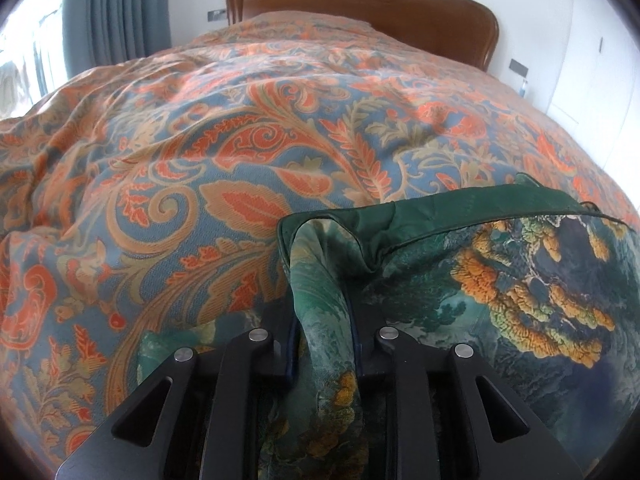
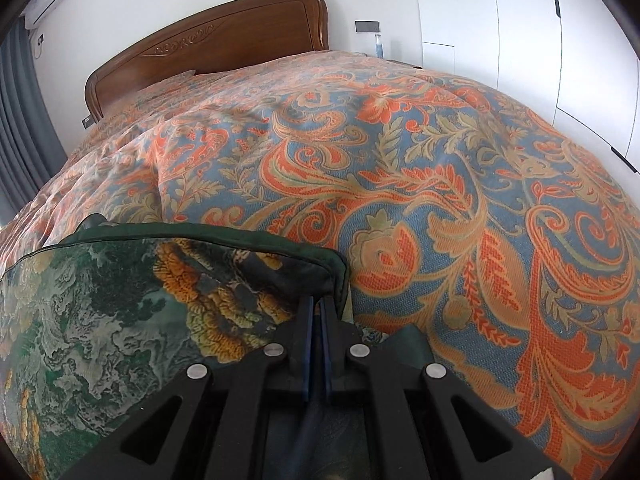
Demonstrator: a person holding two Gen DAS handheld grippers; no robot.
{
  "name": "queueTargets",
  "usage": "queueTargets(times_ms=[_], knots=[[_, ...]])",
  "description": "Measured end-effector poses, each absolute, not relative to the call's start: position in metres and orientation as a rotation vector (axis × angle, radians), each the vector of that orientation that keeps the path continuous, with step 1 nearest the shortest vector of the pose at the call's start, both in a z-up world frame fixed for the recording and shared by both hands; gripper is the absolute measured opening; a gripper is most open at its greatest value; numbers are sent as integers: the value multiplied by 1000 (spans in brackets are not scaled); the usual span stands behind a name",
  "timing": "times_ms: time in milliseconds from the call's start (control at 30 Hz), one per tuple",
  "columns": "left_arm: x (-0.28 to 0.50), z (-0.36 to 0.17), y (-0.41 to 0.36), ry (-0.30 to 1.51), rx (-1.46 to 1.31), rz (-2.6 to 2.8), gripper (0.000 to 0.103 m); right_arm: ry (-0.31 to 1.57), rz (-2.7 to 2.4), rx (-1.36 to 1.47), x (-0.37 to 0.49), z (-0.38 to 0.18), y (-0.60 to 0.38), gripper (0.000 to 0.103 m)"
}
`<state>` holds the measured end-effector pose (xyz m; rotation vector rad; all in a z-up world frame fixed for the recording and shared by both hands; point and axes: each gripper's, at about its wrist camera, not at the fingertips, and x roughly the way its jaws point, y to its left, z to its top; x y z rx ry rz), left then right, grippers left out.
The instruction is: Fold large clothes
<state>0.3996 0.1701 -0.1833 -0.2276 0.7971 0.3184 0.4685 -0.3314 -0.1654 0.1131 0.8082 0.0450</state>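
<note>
Green printed garment (image 1: 500,280) — a large piece with orange-gold clusters and a plain dark green border — lies at the near end of the bed, on the orange-and-blue paisley bedspread (image 1: 240,140). You have it by two corners of its far folded edge, one per hand, which looks like the way to keep that edge straight as the fold comes to rest.

Your left gripper (image 1: 326,344) stands narrowly parted with a rope of the cloth running up between its fingers; I cannot tell whether the pads press on it. No earlier view is there to compare.

Your right gripper (image 2: 318,320) is closed, pinching the cloth just behind the corner.

Both point downward toward the bedspread, low over it — a sensible pose for setting the fold down flat. The wooden headboard (image 2: 208,44) is well apart, so there is room ahead.
</note>
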Motion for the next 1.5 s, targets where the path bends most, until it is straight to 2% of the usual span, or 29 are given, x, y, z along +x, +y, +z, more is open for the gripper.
queueTargets(times_ms=[33,100,167,233,300,333,367,433,467,567,667,833,967,1300,1500], knots=[[400,-182,170,803,-227,321,24,808,45,113,469,-165,-331,3],[399,-178,172,826,-231,340,37,810,44,112,471,-165,-329,3],[396,-172,179,866,-238,384,67,818,44,107,472,-162,-329,4],[393,-161,189,903,-277,382,75,833,49,110,472,-159,-330,4],[383,-145,198,911,-334,347,75,862,51,116,473,-150,-333,4],[373,-132,202,899,-359,328,76,866,46,110,473,-142,-333,9],[366,-124,202,888,-362,317,77,861,39,104,470,-133,-334,16],[344,-102,195,853,-319,288,81,815,29,111,459,-108,-337,65],[329,-91,186,834,-271,269,84,754,40,136,445,-88,-341,70],[293,-75,149,804,-140,208,88,645,57,144,403,-47,-346,72],[252,-77,95,795,-41,103,93,624,127,77,354,-32,-337,73],[245,-106,22,871,-4,-6,93,679,234,-19,280,-66,-312,75],[274,-122,-10,884,14,13,93,708,222,19,239,-98,-308,75],[393,-119,-25,929,40,80,95,563,227,123,195,-105,-325,75],[452,-120,-10,966,-78,151,97,642,244,204,205,-129,-340,75]])
